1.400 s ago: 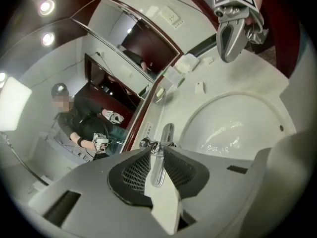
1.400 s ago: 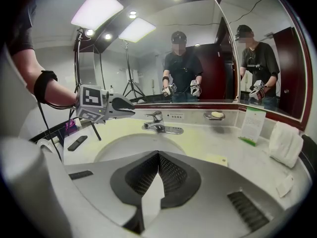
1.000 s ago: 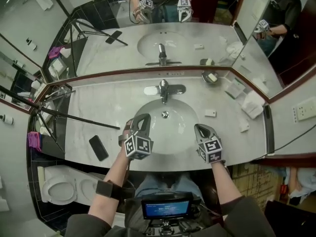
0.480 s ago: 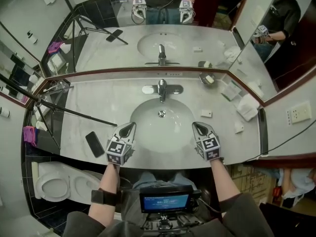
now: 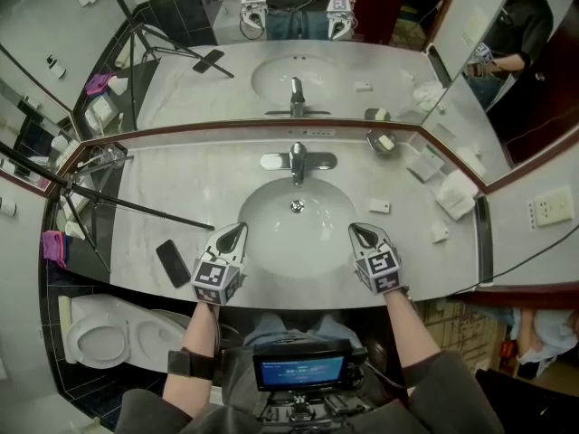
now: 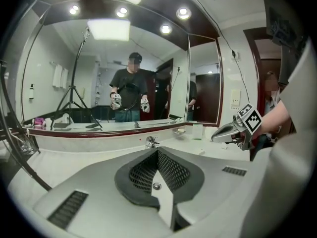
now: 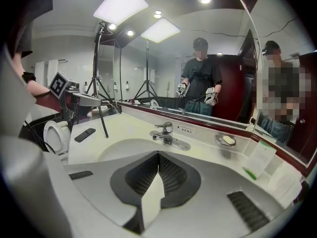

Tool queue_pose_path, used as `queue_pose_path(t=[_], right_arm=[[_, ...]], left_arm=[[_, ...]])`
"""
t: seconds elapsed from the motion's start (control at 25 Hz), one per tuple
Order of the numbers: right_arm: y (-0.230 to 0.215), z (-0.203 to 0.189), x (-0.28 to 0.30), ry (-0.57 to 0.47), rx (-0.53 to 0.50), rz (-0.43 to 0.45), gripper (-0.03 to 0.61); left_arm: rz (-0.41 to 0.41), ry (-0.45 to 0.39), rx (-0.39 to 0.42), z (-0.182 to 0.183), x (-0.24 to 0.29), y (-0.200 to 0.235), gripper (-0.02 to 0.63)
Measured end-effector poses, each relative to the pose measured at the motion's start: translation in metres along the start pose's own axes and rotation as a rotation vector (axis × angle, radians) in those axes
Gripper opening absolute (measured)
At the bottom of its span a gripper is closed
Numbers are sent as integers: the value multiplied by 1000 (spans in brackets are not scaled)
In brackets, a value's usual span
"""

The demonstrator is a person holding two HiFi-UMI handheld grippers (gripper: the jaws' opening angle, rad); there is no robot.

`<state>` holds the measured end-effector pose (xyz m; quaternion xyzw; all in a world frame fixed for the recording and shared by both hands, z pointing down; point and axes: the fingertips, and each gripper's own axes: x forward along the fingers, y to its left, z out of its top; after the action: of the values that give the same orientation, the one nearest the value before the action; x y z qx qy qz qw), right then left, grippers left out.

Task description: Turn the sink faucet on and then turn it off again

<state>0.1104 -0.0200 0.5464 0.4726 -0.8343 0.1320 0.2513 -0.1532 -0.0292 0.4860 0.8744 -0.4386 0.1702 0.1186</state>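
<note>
The chrome faucet (image 5: 298, 160) stands behind the white oval sink (image 5: 271, 242), its lever pointing at me; no stream of water shows under the spout. My left gripper (image 5: 237, 231) hovers shut and empty over the basin's front left rim. At the front right rim my right gripper (image 5: 360, 231) is also shut on nothing. Both are well short of the faucet. In the left gripper view the faucet (image 6: 151, 142) lies just beyond the closed jaws (image 6: 157, 152), with the right gripper (image 6: 230, 132) off to the side. The right gripper view has the faucet (image 7: 167, 131) ahead of its closed tips (image 7: 158, 155).
A black phone (image 5: 172, 262) lies on the marble counter (image 5: 181, 197) to the left, near a tripod leg (image 5: 136, 208). A soap dish (image 5: 384, 143), a small soap packet (image 5: 378, 206) and folded cloths (image 5: 457, 191) sit to the right. A mirror (image 5: 298, 52) backs the counter.
My left gripper has drawn back and to the left from over the basin to its front left rim, rolling upright. The right gripper has stayed put.
</note>
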Motion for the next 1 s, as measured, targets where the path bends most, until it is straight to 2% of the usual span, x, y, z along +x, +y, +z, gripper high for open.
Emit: queue_pose_path(t=[0.12,0.28,0.36,0.52,0.68,0.84,1.0], right_arm=[[0,-1,9,8,0,21,18],[1,8,29,12,77,93,23],[1,12,42,18,130,134,72],[1,25,70,19,249,214,103],[-2,41,104,18,326,271,131],[-5,65,137,-7,509,364,164],[-11,80,169,-12,692,433,166]], left_arm=[[1,8,11,-1,1,-1,0],[5,22,23,-6,1,1,0],[9,28,27,-9,1,2,0],[11,37,26,-13,8,6,0],[12,43,27,-15,17,9,0],[6,51,30,-20,23,8,0],[4,73,24,-32,27,7,0]])
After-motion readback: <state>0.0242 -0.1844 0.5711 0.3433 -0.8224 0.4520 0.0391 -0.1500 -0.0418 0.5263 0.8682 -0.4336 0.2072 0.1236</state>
